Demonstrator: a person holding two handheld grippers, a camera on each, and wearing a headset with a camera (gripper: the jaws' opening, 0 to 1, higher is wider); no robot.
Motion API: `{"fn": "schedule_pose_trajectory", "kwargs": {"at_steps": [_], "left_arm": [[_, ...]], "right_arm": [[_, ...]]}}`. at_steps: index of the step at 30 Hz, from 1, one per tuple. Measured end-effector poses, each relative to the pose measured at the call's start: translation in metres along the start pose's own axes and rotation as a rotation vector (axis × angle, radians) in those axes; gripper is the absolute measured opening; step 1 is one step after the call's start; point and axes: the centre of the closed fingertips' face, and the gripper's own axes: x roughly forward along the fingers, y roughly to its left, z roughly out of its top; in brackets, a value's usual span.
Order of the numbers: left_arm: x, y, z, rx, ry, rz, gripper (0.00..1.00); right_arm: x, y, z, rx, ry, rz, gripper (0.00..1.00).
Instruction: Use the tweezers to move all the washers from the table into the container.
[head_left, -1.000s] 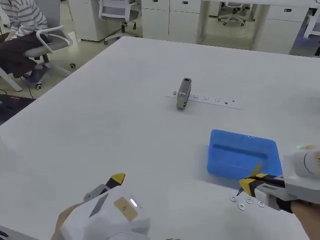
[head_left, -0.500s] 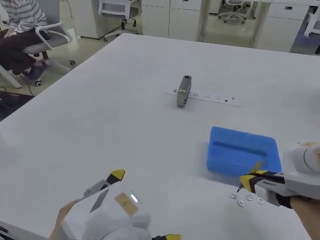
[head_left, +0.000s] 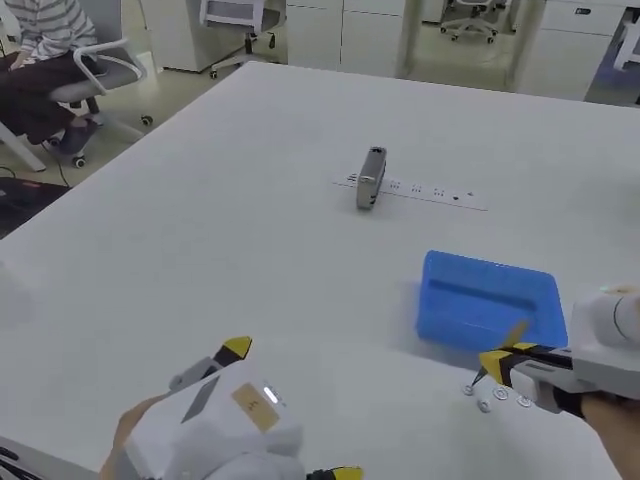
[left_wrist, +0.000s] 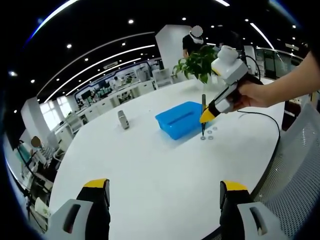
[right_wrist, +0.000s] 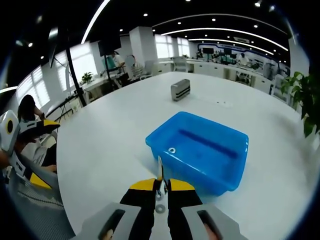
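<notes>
The right gripper is clamped on the tweezers. Their tips hang just over the loose washers on the table, just beside the near side of the blue container. The tips look close together, but I cannot tell whether they grip anything. A single washer lies inside the container. The left gripper, at near left, has its jaws wide apart and holds nothing.

Container translucent glossy blue plastic; washers shiny metal; table matt white.
</notes>
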Motion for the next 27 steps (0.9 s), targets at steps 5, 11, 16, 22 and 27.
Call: {"fn": "schedule_pose_trajectory", "kwargs": {"at_steps": [5, 11, 16, 22, 27], "left_arm": [[0.0001, 0.0001, -0.0003, -0.002, 0.002, -0.001, 0.93], [0.0004, 0.0001, -0.0008, 0.001, 0.004, -0.001, 0.93], [0.0002, 0.0009, -0.0005, -0.001, 0.003, 0.003, 0.93], [0.0005, 0.0006, -0.0014, 0.003, 0.007, 0.002, 0.93], [0.0004, 0.0006, -0.0018, 0.007, 0.009, 0.003, 0.93]], "right_arm": [[0.0009, -0.0009, -0.0022, 0.016, -0.007, -0.002, 0.04], [0.0023, -0.0013, -0.0023, 0.029, -0.011, -0.001, 0.04], [0.0022, 0.0010, -0.0036, 0.013, -0.014, 0.000, 0.04], [0.0037, -0.0048, -0.0064, -0.026, -0.005, -0.013, 0.03], [0.0051, -0.0067, -0.0076, -0.024, 0.007, -0.015, 0.03]]}}
